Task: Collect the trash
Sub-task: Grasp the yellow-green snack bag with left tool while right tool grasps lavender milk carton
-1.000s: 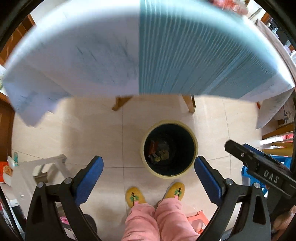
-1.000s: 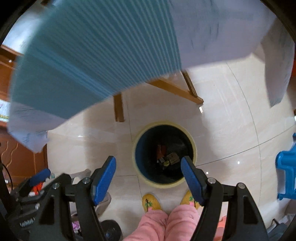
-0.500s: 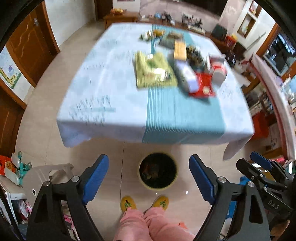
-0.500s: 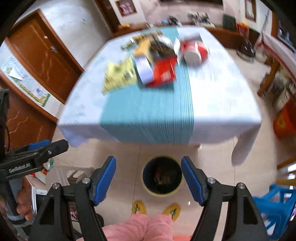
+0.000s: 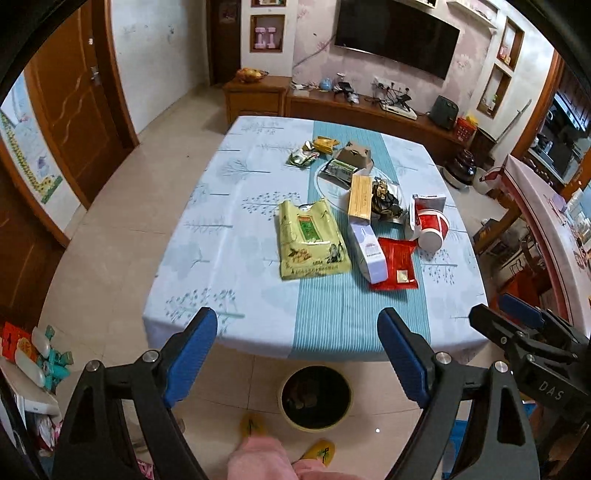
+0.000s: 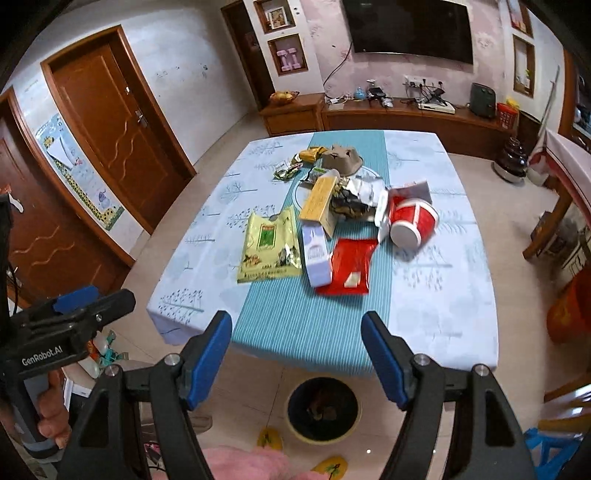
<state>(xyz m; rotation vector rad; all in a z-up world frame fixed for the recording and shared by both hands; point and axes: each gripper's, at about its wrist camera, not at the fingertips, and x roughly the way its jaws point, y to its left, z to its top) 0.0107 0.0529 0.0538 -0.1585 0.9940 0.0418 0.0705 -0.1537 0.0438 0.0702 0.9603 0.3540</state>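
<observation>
Both claws — left claw [image 5: 297, 356], right claw [image 6: 296, 360] — open, empty, above the bin [image 5: 314, 397]; trash [image 5: 394, 263] beyond on the table [image 5: 229, 236].

Beige tiled floor [image 5: 122, 236] – wooden doors [image 6: 122, 122], wall-mounted television [image 5: 397, 35]

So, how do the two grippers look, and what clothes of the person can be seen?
Both the left gripper and the right gripper have black frames, blue pads and silver bolts. White lettering marks their bodies. The person wears pink trousers and yellow slippers.
</observation>
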